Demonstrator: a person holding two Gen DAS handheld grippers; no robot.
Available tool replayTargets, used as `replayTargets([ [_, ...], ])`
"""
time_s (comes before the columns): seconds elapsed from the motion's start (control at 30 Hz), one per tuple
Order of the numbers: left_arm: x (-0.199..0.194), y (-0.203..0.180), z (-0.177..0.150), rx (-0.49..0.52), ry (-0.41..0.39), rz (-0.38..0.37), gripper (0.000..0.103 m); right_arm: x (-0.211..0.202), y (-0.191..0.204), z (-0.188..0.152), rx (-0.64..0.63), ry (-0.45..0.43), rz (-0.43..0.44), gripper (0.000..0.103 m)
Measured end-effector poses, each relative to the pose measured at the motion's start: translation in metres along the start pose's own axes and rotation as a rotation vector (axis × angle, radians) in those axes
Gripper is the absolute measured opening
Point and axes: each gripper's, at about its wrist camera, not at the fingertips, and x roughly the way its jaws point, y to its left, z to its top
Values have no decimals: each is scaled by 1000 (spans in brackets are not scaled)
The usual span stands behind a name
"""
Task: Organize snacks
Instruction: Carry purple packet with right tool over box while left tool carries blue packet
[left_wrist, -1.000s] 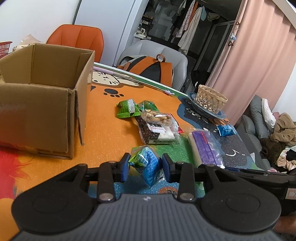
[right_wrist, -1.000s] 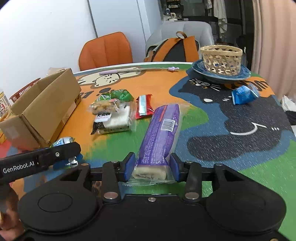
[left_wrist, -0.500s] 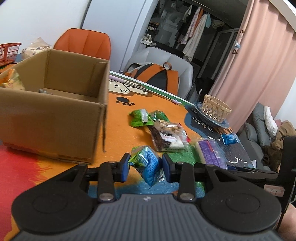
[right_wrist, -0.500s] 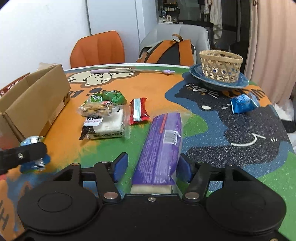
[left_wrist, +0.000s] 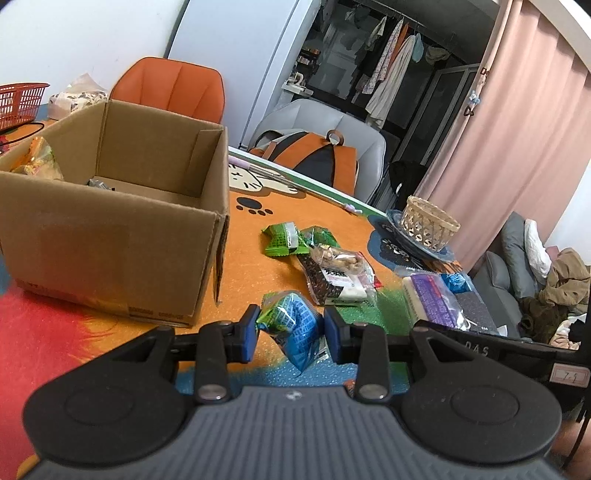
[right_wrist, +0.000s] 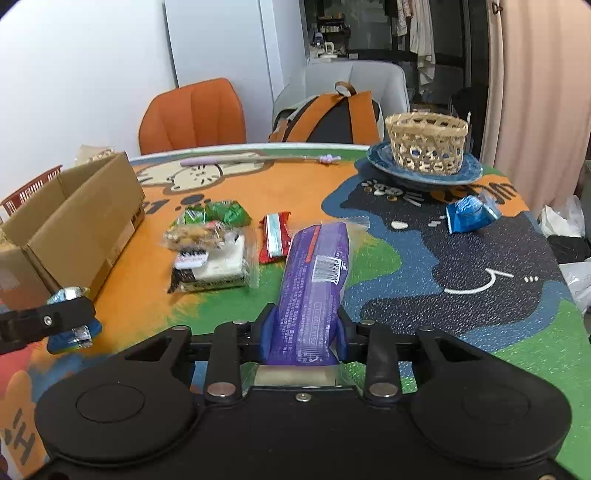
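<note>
The setting was a lived-in home, evidently a dining or living area. A table covered by a cartoon cat mat (right_wrist: 424, 258) was flanked by an orange chair (left_wrist: 168, 88) and a grey chair holding a backpack (left_wrist: 314, 158). Clothes hung on an open rack (left_wrist: 388, 77) behind, a pink curtain (left_wrist: 509, 129) closed one side, and a sofa piled with laundry (left_wrist: 535, 280) stood nearby.

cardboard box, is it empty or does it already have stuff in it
Not empty. The open cardboard box holds a yellowish snack bag at its left end and a small dark item on its floor.
</note>
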Motion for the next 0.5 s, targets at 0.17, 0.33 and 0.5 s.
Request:
replayTargets([
  [0.17,-10,2,3,-2,-29,-3,36,-13,5,6,1,-37,12,32],
  [0.33,-21,2,8,-1,-57,-8,36,-23,14,13,-8,-64,34,32],
  [0.5,-35,2,13,6,-91,-12,36,-32,27,18,-25,-87,56,32],
])
